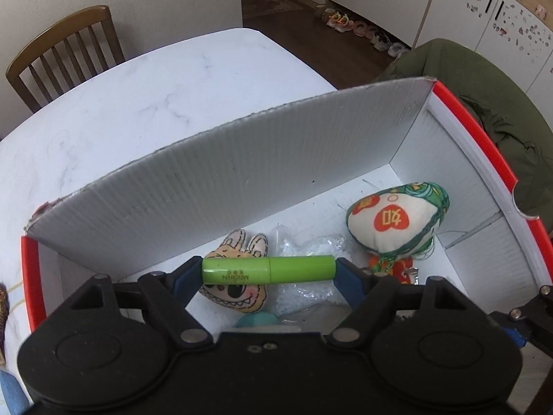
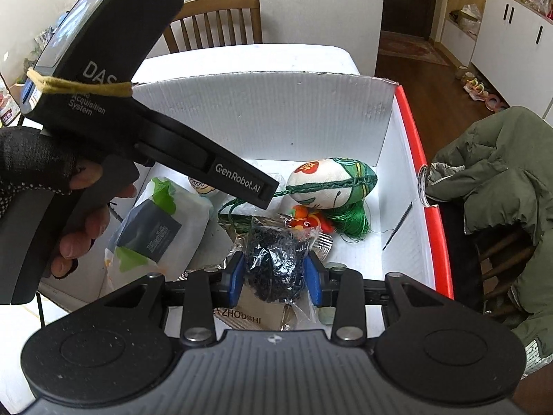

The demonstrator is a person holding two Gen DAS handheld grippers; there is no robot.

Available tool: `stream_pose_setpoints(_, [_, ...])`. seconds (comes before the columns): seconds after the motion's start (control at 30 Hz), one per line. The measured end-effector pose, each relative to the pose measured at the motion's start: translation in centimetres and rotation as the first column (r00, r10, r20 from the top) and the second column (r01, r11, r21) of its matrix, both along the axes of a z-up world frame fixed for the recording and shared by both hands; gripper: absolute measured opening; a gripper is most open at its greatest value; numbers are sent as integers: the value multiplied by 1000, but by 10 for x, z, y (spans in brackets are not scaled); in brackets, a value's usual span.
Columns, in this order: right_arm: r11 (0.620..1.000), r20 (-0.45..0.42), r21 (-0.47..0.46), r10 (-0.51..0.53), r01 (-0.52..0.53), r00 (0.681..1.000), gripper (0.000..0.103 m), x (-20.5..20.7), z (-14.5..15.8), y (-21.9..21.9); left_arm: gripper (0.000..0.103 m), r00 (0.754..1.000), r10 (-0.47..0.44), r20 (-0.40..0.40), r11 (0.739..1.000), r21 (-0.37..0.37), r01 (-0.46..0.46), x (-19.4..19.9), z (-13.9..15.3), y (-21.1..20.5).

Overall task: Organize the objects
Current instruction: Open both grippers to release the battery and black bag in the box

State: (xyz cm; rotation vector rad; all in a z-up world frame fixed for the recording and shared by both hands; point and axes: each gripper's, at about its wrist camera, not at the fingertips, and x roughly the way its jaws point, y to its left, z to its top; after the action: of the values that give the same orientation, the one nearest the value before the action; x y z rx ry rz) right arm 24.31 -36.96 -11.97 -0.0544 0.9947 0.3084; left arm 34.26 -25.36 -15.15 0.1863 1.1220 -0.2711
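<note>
My left gripper (image 1: 269, 275) is shut end to end on a lime-green tube (image 1: 269, 269), held crosswise above the open white box with red rim (image 1: 459, 110). Below it lie a tan toothy plush (image 1: 238, 295), crinkled clear plastic (image 1: 311, 252) and an embroidered stuffed ornament (image 1: 397, 221). In the right wrist view my right gripper (image 2: 275, 276) is shut on a clear bag of black shreds (image 2: 274, 266), over the same box (image 2: 414, 138). The left gripper's black body (image 2: 103, 103), held in a gloved hand (image 2: 38, 169), reaches in from the left. The ornament (image 2: 331, 183) with green tassel lies beyond.
A white packet with a dark label (image 2: 159, 231) and a brown card (image 2: 255, 314) lie in the box. The box sits on a white marble table (image 1: 138, 103). A wooden chair (image 1: 65, 52) stands behind it; a green jacket (image 2: 501, 190) drapes a chair at right.
</note>
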Motion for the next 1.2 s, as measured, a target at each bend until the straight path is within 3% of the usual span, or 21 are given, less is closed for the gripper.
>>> stream_pose_setpoints(0.3, [1000, -7, 12, -6, 6, 1000, 38, 0, -3, -5, 81, 1000, 8, -14, 1000, -2, -8, 0, -3, 1])
stream_pose_setpoints(0.47, [1000, -5, 16, -13, 13, 1000, 48, 0, -1, -8, 82, 1000, 20, -12, 1000, -6, -21, -3, -1, 4])
stream_pose_setpoints(0.57, [1000, 3, 20, -16, 16, 1000, 54, -2, 1, -9, 85, 1000, 24, 0, 1000, -11, -24, -7, 2, 6])
stream_pose_setpoints(0.8, [999, 21, 31, -26, 25, 999, 56, -6, 9, -13, 87, 999, 40, 31, 999, -38, -39, -15, 13, 12])
stream_pose_setpoints(0.9, [999, 40, 41, -27, 25, 999, 63, -9, 14, -13, 88, 998, 49, 49, 997, -58, -46, -20, 21, 15])
stream_pose_setpoints(1.2, [998, 70, 62, -24, 19, 997, 64, -18, 30, -12, 94, 992, 65, 108, 993, -103, -54, -39, 45, 32])
